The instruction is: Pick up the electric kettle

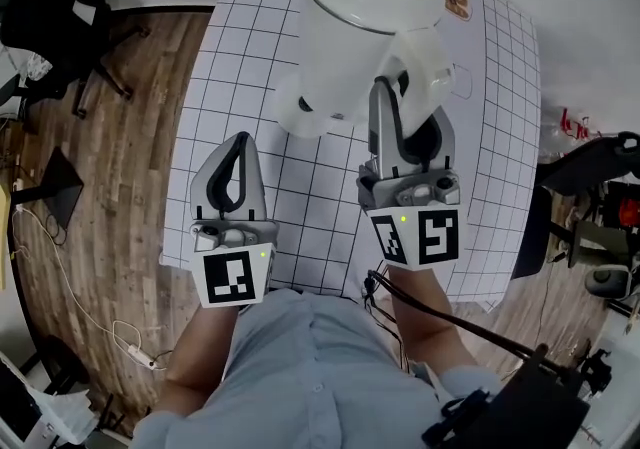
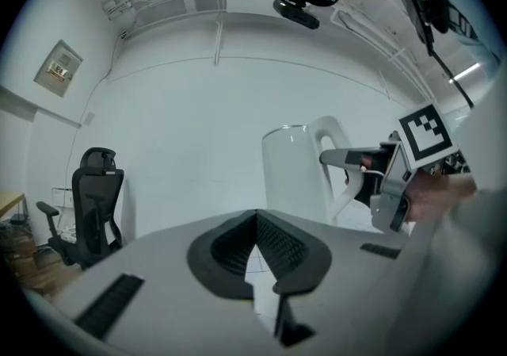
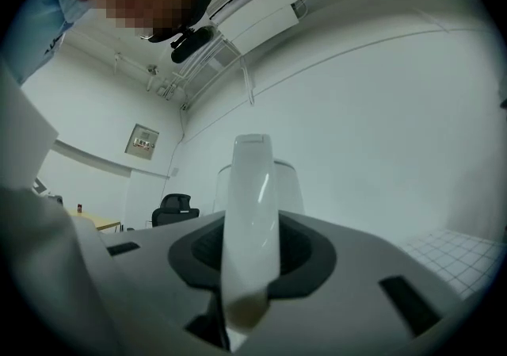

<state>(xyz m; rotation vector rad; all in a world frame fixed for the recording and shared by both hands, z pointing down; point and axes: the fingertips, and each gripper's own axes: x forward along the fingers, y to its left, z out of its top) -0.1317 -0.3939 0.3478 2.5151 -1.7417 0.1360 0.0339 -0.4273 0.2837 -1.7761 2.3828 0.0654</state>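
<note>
Black ribbed fingers point(image 3: 303, 250) of the right gripper point(image 1: 392, 95) are clamped on the white curved handle point(image 3: 252, 204) of the white plastic electric kettle point(image 1: 350, 27). Handle runs upright through the middle of the pads, one pad each side. Kettle body sits just beyond the fingertips, lid up, spout on the side away from the gripper, toward the left in the head view.

My read: the step in hand is the lift. Kettle looks tilted and reads as off the white table with a black grid point(image 1: 250, 87), but no view shows its base, so can't confirm clearance.

Doing it well:
- Constant squeeze. Handle is smooth glossy plastic and the mass hangs out ahead of the pads, so it'll want to pivot nose-down.
- Raise straight and slow, wrist level, no roll.
- Water inside would slosh; can't tell from here whether there is any.
- No power base or cord visible; watch for a snag anyway.

Left gripper point(image 2: 256, 218): fingers together at the tips, nothing between them. It hangs over the table's near edge, well apart from the kettle and to its left, taking no load. From its side the kettle stands ahead and to the right. It could come in under the body as support if the grip slips.
</note>
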